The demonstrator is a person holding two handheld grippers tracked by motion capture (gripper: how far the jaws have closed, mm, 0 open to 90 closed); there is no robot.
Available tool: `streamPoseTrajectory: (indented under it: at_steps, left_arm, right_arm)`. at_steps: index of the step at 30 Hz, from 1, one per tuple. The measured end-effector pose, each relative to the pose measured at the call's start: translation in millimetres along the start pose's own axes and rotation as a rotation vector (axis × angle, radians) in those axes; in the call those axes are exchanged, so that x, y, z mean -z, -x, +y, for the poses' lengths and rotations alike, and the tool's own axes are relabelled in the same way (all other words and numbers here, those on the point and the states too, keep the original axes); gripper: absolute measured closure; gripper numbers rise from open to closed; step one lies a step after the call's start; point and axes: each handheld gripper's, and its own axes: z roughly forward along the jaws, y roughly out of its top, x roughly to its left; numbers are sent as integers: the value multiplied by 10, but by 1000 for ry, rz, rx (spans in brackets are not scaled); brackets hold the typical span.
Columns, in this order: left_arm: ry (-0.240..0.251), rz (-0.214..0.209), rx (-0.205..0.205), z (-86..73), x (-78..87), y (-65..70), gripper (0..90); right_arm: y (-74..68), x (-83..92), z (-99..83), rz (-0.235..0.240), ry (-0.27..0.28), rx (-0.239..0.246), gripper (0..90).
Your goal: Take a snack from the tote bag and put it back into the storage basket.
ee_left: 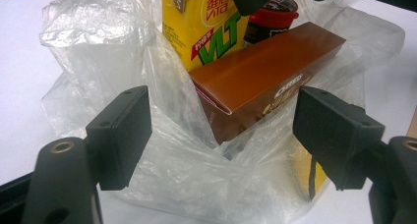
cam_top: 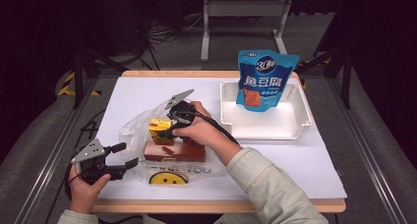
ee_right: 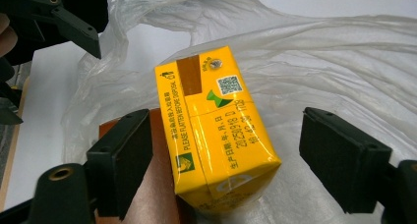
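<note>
Yellow drink carton [ee_left: 206, 25] reads "VLT" up front, and its top [ee_right: 216, 130] says "PLEASE FLATTEN BEFORE DISPOSAL" (date print too fine). Brown box [ee_left: 268, 79] shows "OREO". Blue pouch [cam_top: 264, 80] carries "鱼豆腐".

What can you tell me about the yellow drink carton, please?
The yellow drink carton is a small glossy box with green VLT lettering, a foil-sealed straw hole and a printed date on top. It stands upright on the open clear plastic bag, against the brown box. The right gripper straddles its top, jaws open, not yet touching.
</note>
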Motion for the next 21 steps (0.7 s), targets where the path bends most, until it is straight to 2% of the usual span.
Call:
streamPoseTrajectory:
  at_steps: [17, 21]
  left_arm:
    - [-3, -4, 1, 0, -3, 3, 234]
    - [-1, -4, -1, -1, -2, 0, 234]
  right_arm:
    - [-25, -132, 13, 7, -58, 48, 310]
    - [-44, -140, 28, 1, -66, 82, 376]
